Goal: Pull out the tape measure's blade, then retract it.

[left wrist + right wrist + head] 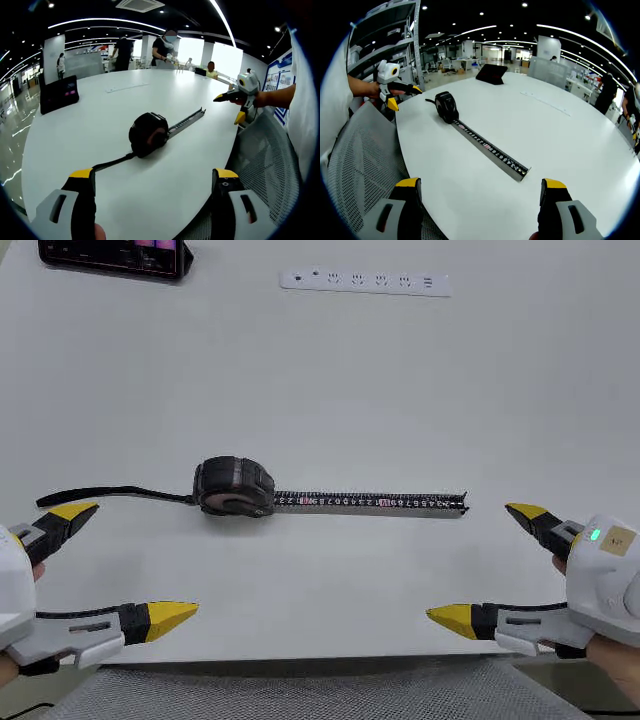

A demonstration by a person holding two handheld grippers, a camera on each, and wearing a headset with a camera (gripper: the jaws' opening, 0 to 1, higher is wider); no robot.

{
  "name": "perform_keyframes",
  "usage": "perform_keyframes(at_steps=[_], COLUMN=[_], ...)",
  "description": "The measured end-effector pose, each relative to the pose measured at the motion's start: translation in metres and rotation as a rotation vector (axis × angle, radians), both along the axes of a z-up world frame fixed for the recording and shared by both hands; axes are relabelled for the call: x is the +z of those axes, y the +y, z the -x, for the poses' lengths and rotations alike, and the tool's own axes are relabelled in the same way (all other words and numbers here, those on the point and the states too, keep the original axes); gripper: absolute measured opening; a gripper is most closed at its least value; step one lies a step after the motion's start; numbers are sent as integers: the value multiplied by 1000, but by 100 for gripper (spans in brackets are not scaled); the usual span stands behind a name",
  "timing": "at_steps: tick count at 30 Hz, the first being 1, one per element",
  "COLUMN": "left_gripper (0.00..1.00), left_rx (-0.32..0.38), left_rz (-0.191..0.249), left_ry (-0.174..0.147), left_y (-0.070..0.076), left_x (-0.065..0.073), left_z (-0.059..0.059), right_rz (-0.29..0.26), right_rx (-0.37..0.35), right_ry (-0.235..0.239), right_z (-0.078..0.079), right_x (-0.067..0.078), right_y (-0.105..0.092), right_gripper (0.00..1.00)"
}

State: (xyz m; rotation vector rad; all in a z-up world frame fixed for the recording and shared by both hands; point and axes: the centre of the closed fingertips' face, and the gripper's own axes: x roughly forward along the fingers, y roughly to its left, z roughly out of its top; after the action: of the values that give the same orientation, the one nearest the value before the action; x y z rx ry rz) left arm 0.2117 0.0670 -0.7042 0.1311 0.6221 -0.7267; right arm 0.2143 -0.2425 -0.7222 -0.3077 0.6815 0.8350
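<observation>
Looking down from the head view, we take the tape measure (234, 486) as our mark: it rests on the white table (330, 370), roughly midway across. Its blade (370, 503) is drawn out and lies flat on the table, running straight from the tape measure toward our right, hook at the far end. A black strap (110, 494) trails from the tape measure's other side.

We hold the left gripper (145, 558) nearer to us than the tape measure and off to its strap side. Its jaws are spread wide with nothing between them, clear of the strap. The right gripper (469, 560) sits on the blade side, nearer to us than the hook end, its jaws likewise spread and touching nothing.

In the left gripper view the tape measure sits ahead between the yellow-tipped jaws, strap toward us. In the right gripper view the hook end lies nearest and the tape measure farthest.

Beyond the tape measure a power strip (365, 281) lies on the table, and a dark tablet (115, 257) stands beyond it to the strap side. A mesh chair (300, 690) shows on our side of the tape measure, past the table's rim.
</observation>
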Motion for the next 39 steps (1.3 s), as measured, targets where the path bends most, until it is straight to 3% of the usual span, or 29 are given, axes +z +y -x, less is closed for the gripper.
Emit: perform_keyframes(at_steps=[39], left_gripper=[94], left_rx=[3], left_rz=[7], left_ry=[-5], left_y=[0], left_x=[3], left_z=[-4], right_rz=[3], right_rx=[10], right_ry=[-3], right_z=[0], right_x=[1], right_y=[0], right_gripper=[98])
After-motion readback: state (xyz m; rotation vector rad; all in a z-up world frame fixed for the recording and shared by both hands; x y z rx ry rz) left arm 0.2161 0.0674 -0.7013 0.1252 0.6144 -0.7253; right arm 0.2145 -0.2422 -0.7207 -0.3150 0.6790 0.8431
